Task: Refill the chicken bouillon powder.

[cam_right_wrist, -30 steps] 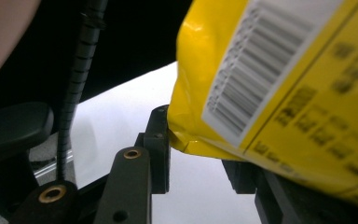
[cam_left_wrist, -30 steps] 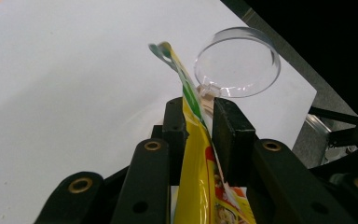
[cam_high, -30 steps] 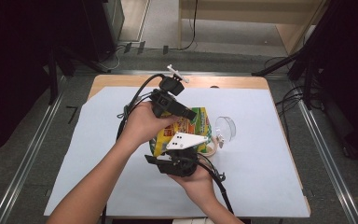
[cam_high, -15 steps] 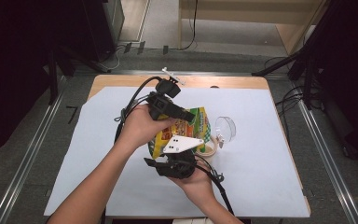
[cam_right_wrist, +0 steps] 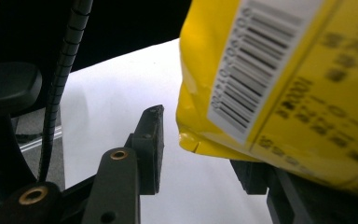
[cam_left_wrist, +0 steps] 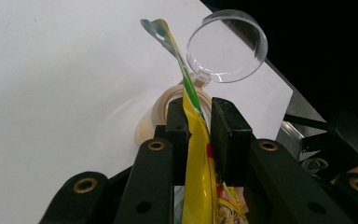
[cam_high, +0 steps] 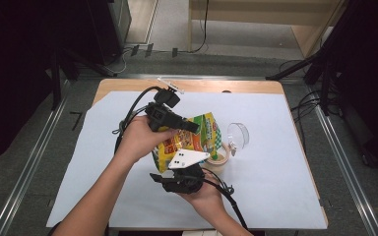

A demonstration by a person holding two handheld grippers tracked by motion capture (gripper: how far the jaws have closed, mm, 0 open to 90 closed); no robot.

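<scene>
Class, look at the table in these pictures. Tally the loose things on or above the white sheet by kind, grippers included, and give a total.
Black two-jaw grippers: 2, the left gripper and the right gripper
Yellow printed plastic snack bag: 1
Beige roll of tape: 1
Clear round plastic lid: 1
Total: 5

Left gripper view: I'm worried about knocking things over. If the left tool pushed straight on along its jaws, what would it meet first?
Probably the tape roll lying just past the left tool, which is shut on the snack bag. The clear round lid stands behind the roll. Depth is hard to judge, so take it as likely.
</scene>
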